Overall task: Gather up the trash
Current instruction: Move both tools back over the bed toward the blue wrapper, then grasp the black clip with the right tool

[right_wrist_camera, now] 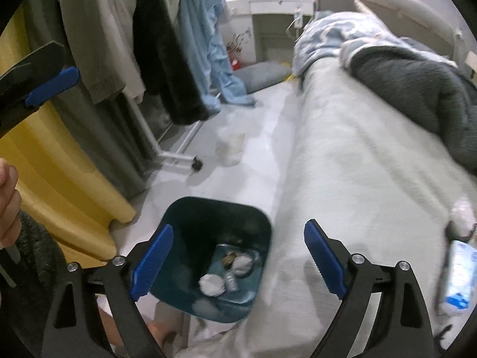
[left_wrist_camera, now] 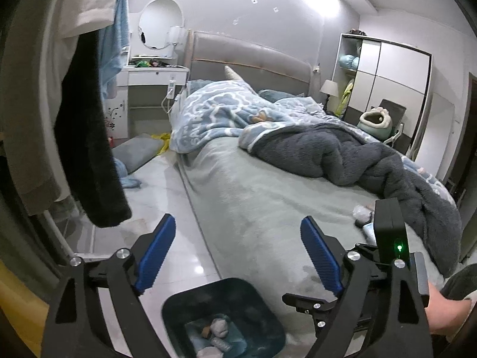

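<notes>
Above dark bin (right_wrist_camera: 214,256) w/ wads inside, both grippers (left_wrist_camera: 238,256) (right_wrist_camera: 238,256) spread, empty; risk: clipping rim, tipping bin against bed (right_wrist_camera: 357,179).

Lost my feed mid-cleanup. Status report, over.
Both grippers open, empty: left gripper, right gripper. Bin beside bed holds crumpled tissues. More trash on bed. Nothing in the way.

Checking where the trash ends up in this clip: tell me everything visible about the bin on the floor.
The trash bin is dark teal, plastic-looking, with a rounded-square open mouth and no lid. It stands upright on the pale floor, right beside the bed's edge. At its bottom lie crumpled white tissues, a small grey bottle-like item and something brown. Neither gripper touches it.
</notes>
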Available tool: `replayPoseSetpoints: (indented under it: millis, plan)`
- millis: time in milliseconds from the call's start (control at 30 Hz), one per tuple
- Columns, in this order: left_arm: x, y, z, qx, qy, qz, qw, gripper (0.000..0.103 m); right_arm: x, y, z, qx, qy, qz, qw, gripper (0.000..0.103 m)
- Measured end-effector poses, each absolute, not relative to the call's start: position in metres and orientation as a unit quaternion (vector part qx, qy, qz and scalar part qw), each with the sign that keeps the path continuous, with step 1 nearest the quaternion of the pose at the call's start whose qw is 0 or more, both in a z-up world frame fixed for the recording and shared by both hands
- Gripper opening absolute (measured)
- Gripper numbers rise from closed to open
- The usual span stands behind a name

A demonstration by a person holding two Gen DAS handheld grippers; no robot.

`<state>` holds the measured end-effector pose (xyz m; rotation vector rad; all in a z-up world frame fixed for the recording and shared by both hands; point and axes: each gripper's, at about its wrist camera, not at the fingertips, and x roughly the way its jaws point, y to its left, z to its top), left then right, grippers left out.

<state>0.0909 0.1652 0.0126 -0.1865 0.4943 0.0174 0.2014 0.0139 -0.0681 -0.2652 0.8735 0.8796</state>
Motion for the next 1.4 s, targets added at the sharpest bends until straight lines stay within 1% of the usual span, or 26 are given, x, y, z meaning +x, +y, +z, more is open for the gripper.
replayPoseSetpoints:
  millis: [367, 700, 733, 767, 900, 967, 1167, 1400]
  plan:
    - [0.115, 0.120, 0.017, -0.087, 0.248, -0.011, 0.965, 0.096, 0.205, -0.048, -0.063, -0.118, 0.387, 0.389, 0.828, 0.091]
    - [0.135, 0.085, 0.016, -0.087, 0.261, -0.029, 0.961, 0.096, 0.207, -0.101, -0.048, -0.111, 0.363, 0.385, 0.841, 0.091]
    - [0.137, 0.081, 0.015, -0.087, 0.263, -0.031, 0.960, 0.096, 0.208, -0.106, -0.047, -0.109, 0.361, 0.385, 0.843, 0.089]
    - [0.140, 0.077, 0.014, -0.087, 0.265, -0.033, 0.960, 0.096, 0.209, -0.110, -0.046, -0.107, 0.360, 0.385, 0.843, 0.085]
    - [0.147, 0.066, 0.012, -0.091, 0.270, -0.042, 0.958, 0.096, 0.210, -0.132, -0.043, -0.104, 0.358, 0.385, 0.844, 0.075]
    - [0.151, 0.060, 0.012, -0.097, 0.272, -0.047, 0.956, 0.096, 0.211, -0.143, -0.044, -0.103, 0.358, 0.386, 0.844, 0.068]
    - [0.162, 0.042, 0.010, -0.110, 0.281, -0.061, 0.952, 0.096, 0.210, -0.171, -0.044, -0.104, 0.355, 0.387, 0.845, 0.058]
    - [0.176, 0.022, 0.001, -0.116, 0.296, -0.072, 0.945, 0.096, 0.216, -0.200, -0.059, -0.098, 0.365, 0.381, 0.844, 0.050]
